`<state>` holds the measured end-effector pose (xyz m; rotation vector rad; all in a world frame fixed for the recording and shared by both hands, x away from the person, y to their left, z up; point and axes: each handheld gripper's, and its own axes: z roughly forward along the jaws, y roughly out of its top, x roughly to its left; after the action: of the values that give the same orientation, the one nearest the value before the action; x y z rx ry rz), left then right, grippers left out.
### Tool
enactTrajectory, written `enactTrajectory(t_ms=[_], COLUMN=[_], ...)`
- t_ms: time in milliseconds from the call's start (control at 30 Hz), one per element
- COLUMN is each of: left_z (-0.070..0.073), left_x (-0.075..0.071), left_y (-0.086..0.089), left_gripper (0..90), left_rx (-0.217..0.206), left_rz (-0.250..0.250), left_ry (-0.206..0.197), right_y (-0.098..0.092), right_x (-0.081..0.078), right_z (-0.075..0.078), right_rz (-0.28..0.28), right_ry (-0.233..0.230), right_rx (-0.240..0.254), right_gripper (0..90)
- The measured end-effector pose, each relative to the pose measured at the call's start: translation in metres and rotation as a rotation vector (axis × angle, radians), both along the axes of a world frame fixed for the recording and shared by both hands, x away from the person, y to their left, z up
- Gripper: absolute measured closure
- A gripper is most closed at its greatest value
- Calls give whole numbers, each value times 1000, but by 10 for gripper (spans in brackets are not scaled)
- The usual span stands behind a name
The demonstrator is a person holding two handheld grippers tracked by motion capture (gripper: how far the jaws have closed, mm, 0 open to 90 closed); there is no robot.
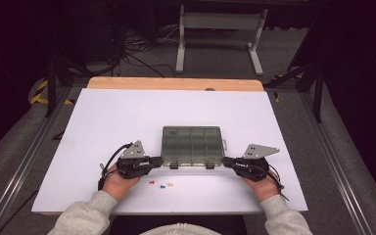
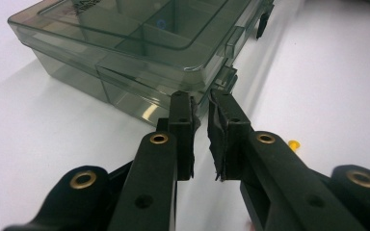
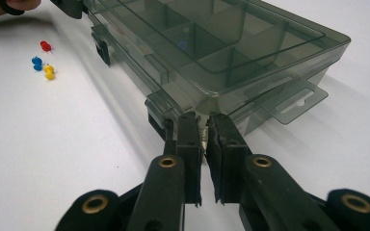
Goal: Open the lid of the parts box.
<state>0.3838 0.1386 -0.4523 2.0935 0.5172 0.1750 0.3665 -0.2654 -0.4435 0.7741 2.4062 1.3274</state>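
Jaws nearly shut at organizer box (image 1: 193, 145); white table (image 1: 103, 127), dark room.

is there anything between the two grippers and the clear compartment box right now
Nothing visible. The left gripper sits at the near left corner of the compartment box, the right gripper at its near right corner, jaws nearly closed. The pushpins lie off to the side.

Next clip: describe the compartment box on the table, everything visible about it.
The compartment box is smoky, see-through plastic, a flat rectangle with inner dividers, lying flat near the middle of the white table, lid down. Two dark latches sit on the edge toward the person, and a hang tab juts from one short end. A small blue item shows inside. The left gripper and right gripper, jaws nearly together, meet its two near corners; whether they pinch it is unclear.
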Motion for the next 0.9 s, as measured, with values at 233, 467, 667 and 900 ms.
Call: enactTrajectory(t_ms=[233, 467, 667, 900], left_z=[2, 6, 9, 13], left_x=[0, 2, 4, 5], left_y=[-1, 0, 1, 1], left_gripper=[818, 818, 816, 799], left_rx=[-10, -54, -70, -90], left_rz=[5, 20, 31, 41], left_ry=[-11, -24, -33, -39], right_y=[-1, -1, -1, 8], right_x=[-2, -1, -1, 7], right_z=[4, 8, 9, 11], right_rz=[-10, -16, -28, -94], right_ry=[-26, -45, -57, -117], right_rx=[12, 32, 24, -42], right_gripper=[877, 873, 767, 432])
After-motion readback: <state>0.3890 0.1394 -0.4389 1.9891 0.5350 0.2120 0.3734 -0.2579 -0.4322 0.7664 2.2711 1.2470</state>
